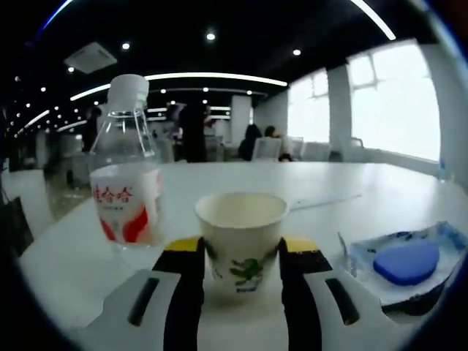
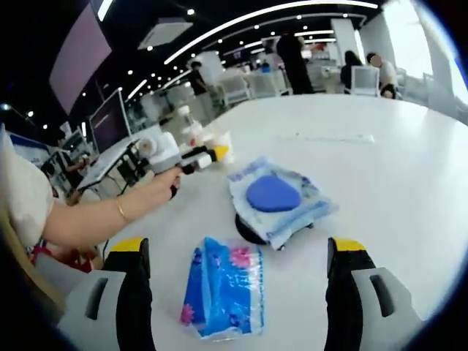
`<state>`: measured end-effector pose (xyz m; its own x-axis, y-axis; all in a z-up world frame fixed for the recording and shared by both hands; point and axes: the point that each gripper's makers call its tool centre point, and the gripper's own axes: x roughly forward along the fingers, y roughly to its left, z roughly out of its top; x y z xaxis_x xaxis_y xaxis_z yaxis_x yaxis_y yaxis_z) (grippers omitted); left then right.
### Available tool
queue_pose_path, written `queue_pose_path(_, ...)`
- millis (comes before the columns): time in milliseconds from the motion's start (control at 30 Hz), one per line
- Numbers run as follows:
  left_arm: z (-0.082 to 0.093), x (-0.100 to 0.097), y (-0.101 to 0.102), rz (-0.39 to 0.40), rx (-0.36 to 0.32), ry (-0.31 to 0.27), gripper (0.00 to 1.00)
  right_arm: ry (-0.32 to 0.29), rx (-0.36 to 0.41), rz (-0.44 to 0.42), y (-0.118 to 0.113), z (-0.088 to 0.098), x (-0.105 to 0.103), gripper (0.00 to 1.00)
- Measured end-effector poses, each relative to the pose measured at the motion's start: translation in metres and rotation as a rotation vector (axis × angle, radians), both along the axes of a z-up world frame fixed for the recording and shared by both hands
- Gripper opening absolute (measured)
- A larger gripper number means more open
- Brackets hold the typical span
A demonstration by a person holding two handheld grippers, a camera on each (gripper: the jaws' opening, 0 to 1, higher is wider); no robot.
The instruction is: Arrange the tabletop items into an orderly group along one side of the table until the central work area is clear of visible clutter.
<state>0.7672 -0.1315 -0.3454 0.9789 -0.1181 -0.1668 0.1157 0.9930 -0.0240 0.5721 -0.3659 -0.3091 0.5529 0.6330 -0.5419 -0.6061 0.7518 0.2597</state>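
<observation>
A white paper cup with a green leaf print stands on the white table. My left gripper is shut on it, one jaw against each side. Just left of it stands a clear water bottle with a red and white label. A blue pad in a clear wrapper lies to the right. In the right gripper view my right gripper is open wide over a blue tissue pack. The wrapped blue pad lies beyond it on a dark object. The left gripper holds the cup near the bottle.
A person's bare arm reaches in from the left along the table's edge. A thin white strip lies farther out on the table. Chairs, desks and people fill the room behind.
</observation>
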Motion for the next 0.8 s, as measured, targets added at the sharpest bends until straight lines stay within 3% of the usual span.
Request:
queue_pose_path(333,-0.004,-0.001,-0.003,-0.008,0.034,0.026,0.39,0.014,-0.01,-0.035,-0.007,-0.004,0.004,0.97)
queue_pose_path(467,-0.002,-0.004,-0.002,-0.003,0.055,0.034,0.39,0.004,0.083,-0.084,-0.003,0.007,0.009,0.99)
queue_pose_path(667,0.004,-0.003,-0.005,-0.022,0.03,0.017,0.5,0.002,0.072,-0.103,-0.007,0.004,0.012,0.99)
queue_pose_path(800,0.008,-0.011,-0.01,-0.035,0.014,0.036,0.55,0.01,0.093,-0.117,-0.005,0.004,0.013,1.0)
